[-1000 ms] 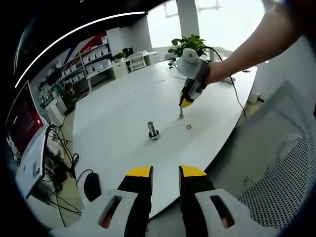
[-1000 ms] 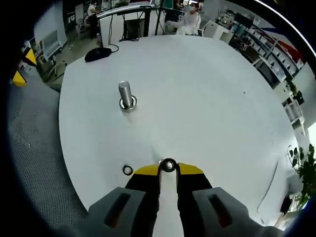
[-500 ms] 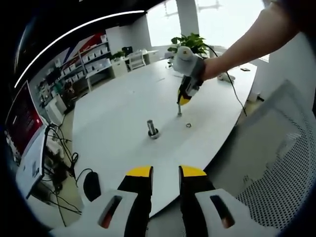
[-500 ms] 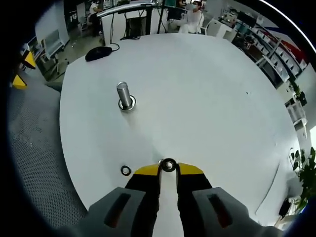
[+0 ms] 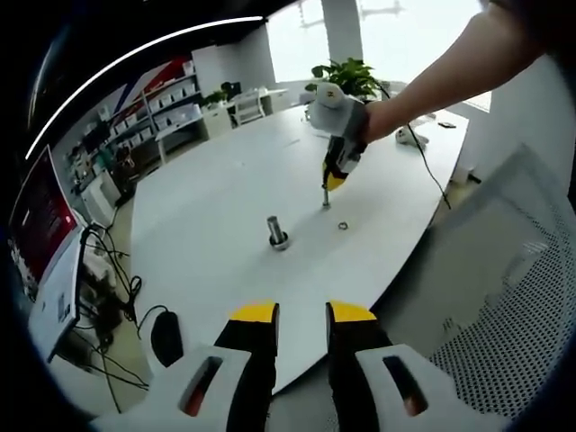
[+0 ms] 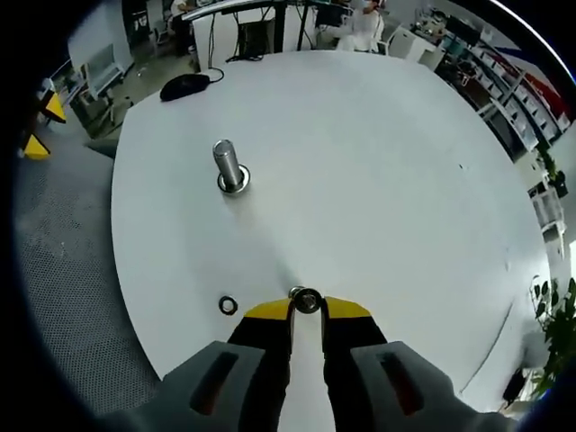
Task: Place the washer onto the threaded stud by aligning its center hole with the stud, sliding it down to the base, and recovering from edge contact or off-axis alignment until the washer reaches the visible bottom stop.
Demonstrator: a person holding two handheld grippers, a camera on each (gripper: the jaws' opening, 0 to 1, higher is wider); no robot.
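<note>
Washer [image 6: 307, 301] pinched edge-on between my right jaws; steel threaded stud [image 6: 229, 168] upright, well apart.

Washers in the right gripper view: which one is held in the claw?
The washer pinched between the right claw's yellow tips; the other washer lies loose on the white table, to its left.

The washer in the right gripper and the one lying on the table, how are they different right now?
The held washer sits pinched at the tips of the right gripper, off the white table; the loose washer lies flat on it, untouched. The held one shows nearer the gripper's yellow tips, the loose one off to their left. Both are small dark metal rings, apart from the stud.
</note>
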